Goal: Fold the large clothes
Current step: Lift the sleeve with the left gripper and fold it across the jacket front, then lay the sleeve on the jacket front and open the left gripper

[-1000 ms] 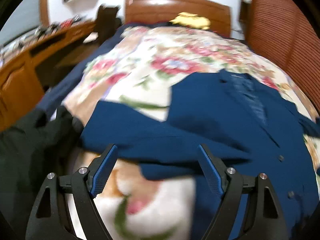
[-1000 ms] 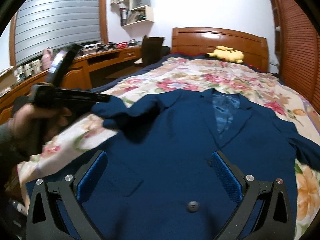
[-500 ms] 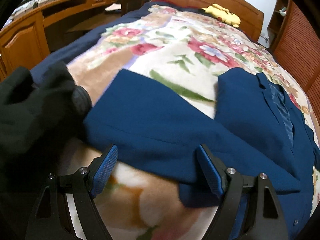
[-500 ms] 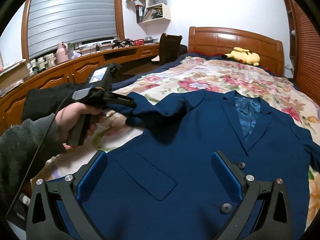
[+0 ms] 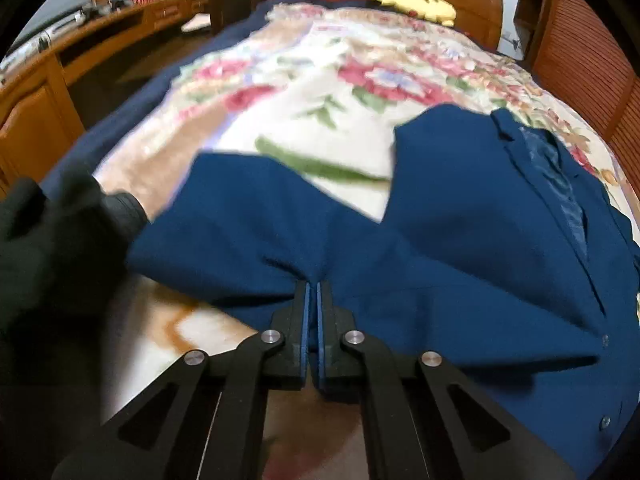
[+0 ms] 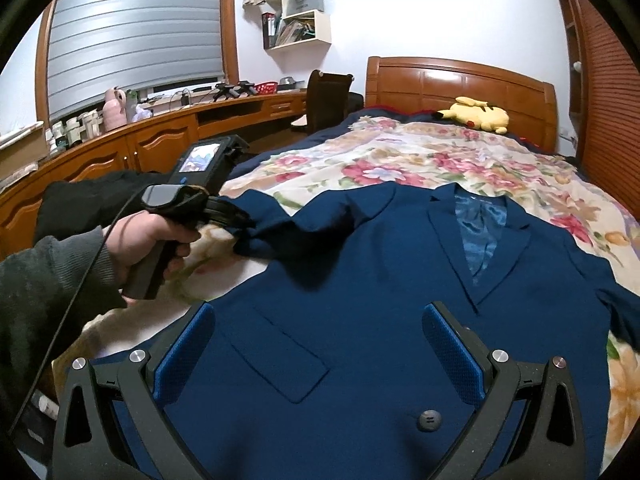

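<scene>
A navy blue suit jacket [image 6: 380, 280] lies face up on the floral bed cover [image 6: 420, 160], collar toward the headboard. It also shows in the left wrist view [image 5: 480, 220]. My left gripper [image 5: 312, 286] is shut on the near edge of the jacket's left sleeve [image 5: 248, 220], which bunches at the fingertips. In the right wrist view that gripper [image 6: 236, 220] holds the sleeve [image 6: 304, 228] at the bed's left side. My right gripper [image 6: 320, 344] is open and empty, hovering over the jacket's lower front near a pocket flap [image 6: 280, 360] and a button [image 6: 429, 421].
A yellow plush toy [image 6: 476, 114] lies by the wooden headboard [image 6: 460, 84]. A long wooden desk [image 6: 160, 140] with clutter and a dark chair [image 6: 328, 96] stand left of the bed. A louvred wooden wardrobe [image 6: 600, 80] is on the right. Dark clothing [image 5: 48, 248] lies at the bed's left edge.
My left gripper was open over the sleeve; it has closed on the sleeve's edge. The right gripper stayed open above the jacket front.
</scene>
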Demonstrator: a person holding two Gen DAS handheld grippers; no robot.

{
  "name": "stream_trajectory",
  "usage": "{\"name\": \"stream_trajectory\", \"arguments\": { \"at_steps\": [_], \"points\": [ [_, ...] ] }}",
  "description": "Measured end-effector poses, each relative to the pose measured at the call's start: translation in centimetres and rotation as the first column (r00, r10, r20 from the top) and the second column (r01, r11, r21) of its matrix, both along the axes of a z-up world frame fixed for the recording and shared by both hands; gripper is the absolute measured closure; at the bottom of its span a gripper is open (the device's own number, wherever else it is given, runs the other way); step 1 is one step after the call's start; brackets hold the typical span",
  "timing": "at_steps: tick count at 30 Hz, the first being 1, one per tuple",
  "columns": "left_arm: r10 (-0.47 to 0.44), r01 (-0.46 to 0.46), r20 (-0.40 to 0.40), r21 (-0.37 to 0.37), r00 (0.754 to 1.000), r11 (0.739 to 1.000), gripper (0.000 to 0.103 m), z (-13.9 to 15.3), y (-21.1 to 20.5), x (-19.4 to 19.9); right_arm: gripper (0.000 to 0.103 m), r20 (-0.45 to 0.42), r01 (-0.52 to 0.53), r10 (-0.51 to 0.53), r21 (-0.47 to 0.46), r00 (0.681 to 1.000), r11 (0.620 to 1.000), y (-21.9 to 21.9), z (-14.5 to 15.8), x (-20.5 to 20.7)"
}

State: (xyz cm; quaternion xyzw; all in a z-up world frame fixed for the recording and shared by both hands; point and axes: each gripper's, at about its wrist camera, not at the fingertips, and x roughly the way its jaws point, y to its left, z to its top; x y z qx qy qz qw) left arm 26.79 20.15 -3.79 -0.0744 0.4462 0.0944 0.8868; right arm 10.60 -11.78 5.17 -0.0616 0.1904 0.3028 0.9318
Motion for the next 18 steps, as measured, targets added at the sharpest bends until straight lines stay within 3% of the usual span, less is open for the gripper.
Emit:
{"name": "stream_trajectory", "arguments": {
  "at_steps": [10, 18],
  "points": [
    [-0.085, 0.074, 0.136, 0.085, 0.987, 0.994, 0.1, 8.5, -4.9, -1.9, 0.0, 0.028, 0.054, -0.055, 0.04, 0.998, 0.998, -2.2, 0.6, -1.2],
    [-0.272, 0.249, 0.205, 0.131, 0.94, 0.959, 0.1, 12.8, -13.5, -4.0, 0.0, 0.053, 0.161, -0.164, 0.057, 0.985, 0.985, -5.8, 0.8, -1.8]
  ]
}}
